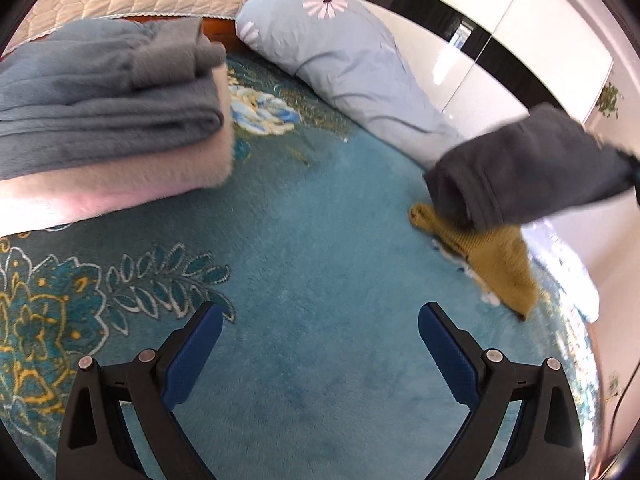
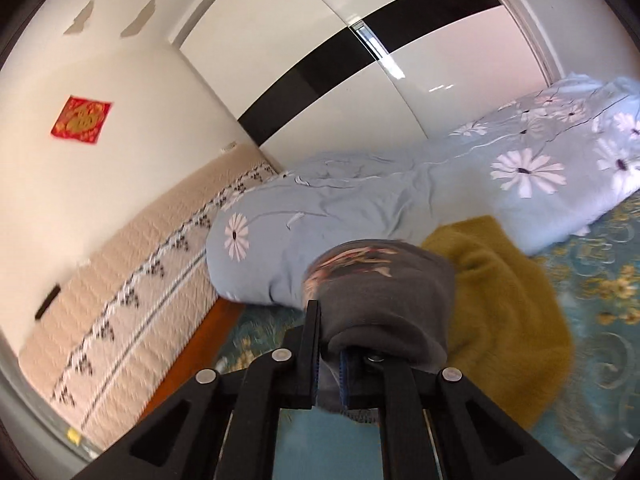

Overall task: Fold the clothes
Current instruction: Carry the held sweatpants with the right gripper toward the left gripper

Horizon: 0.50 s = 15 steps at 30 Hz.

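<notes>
My left gripper is open and empty above the teal floral blanket. A stack of folded clothes, grey on pale pink, lies at the upper left. My right gripper is shut on a dark grey garment with a flower print and holds it off the bed; it shows at the right in the left wrist view. A mustard yellow knit garment lies under and behind it, also seen in the left wrist view.
A rolled light blue duvet with white daisies lies along the far side of the bed. A beige quilted headboard cover and white wardrobe doors stand behind.
</notes>
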### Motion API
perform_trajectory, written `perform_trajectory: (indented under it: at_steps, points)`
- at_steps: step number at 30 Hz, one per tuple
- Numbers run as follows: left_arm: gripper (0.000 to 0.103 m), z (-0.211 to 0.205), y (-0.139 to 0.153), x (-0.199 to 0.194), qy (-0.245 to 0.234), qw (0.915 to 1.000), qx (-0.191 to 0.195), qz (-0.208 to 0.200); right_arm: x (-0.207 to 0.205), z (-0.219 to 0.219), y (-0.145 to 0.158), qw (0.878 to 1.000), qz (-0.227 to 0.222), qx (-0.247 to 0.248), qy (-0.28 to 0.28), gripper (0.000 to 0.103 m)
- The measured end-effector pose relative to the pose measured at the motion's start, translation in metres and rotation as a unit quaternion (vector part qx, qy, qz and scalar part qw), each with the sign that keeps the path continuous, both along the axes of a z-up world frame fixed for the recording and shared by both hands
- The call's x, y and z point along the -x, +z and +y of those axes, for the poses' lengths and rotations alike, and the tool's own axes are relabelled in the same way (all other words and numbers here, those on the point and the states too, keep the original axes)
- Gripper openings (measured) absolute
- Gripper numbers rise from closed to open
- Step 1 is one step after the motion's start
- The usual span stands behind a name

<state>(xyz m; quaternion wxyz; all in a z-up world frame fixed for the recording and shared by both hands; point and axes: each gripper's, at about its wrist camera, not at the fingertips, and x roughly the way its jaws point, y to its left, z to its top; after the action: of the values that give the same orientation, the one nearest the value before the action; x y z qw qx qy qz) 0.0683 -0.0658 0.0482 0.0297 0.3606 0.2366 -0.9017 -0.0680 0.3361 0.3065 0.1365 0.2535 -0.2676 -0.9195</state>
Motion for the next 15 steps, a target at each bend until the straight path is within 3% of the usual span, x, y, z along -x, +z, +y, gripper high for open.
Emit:
perform_trajectory:
  at_steps: [4, 7, 15]
  points:
    - [0.098, 0.003, 0.014, -0.013, -0.013, 0.9998, -0.003, 0.017, -0.053, 0.015, 0.012, 1.000, 0.004, -0.018, -0.003, 0.008]
    - [0.098, 0.007, 0.024, -0.020, -0.021, 0.9994, -0.005, 0.028, -0.085, 0.024, 0.018, 0.998, -0.003, -0.061, -0.009, 0.008]
    - [0.098, 0.019, 0.036, -0.044, -0.035, 0.9982, 0.003, 0.048, -0.126, 0.073, -0.044, 0.992, -0.080, -0.075, -0.058, 0.008]
